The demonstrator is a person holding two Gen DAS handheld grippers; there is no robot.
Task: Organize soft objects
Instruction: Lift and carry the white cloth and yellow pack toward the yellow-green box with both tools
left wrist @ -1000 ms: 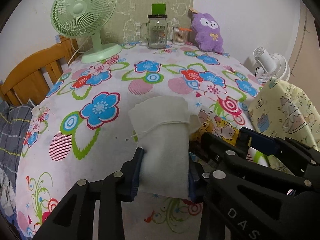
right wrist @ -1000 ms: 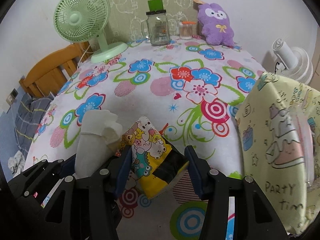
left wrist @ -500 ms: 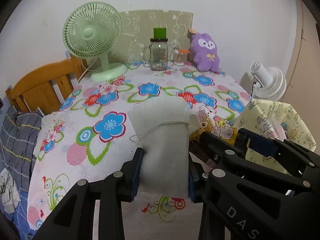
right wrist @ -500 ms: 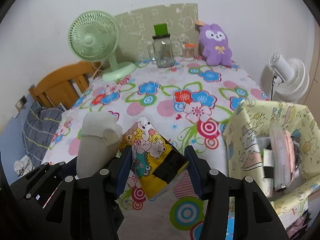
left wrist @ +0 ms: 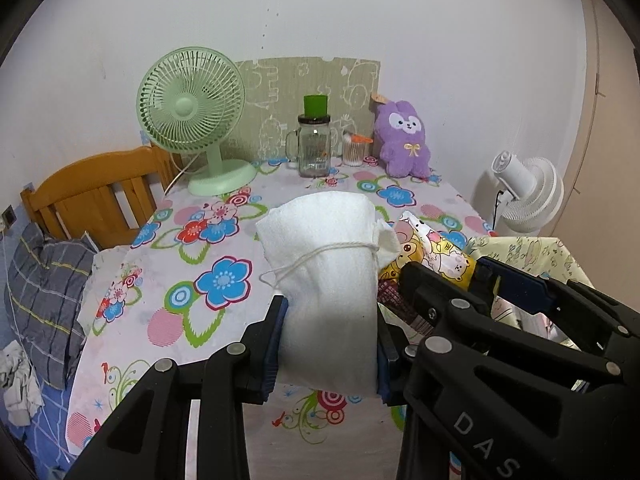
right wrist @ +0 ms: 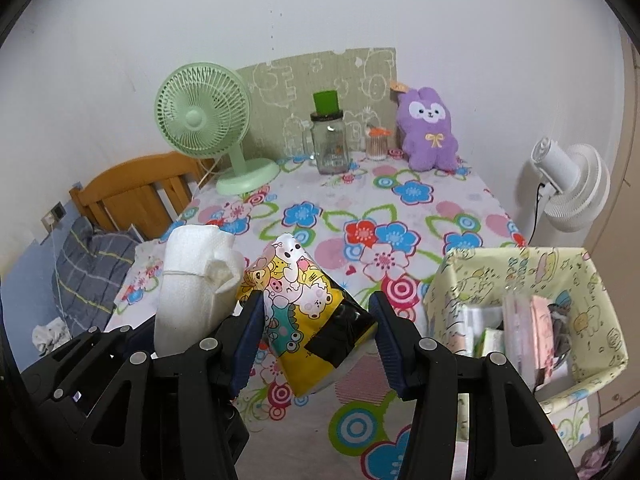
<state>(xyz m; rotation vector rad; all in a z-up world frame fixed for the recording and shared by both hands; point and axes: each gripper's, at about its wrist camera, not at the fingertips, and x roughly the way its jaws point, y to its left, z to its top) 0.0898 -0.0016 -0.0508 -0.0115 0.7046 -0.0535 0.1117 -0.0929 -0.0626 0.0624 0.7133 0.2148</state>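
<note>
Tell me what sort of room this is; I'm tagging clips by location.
Probably a bedroom at home: a wooden bed frame with rumpled bedding sits beside the floral-clothed table, which carries a purple plush toy.

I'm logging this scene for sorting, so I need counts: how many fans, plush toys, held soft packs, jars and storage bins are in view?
Fans: 2, green fan and white fan
Plush toys: 1, purple plush
Held soft packs: 2, white pouch and cartoon pack
Jars: 2, glass jar and small jar
Storage bins: 1, yellow bin
Total: 8
</note>
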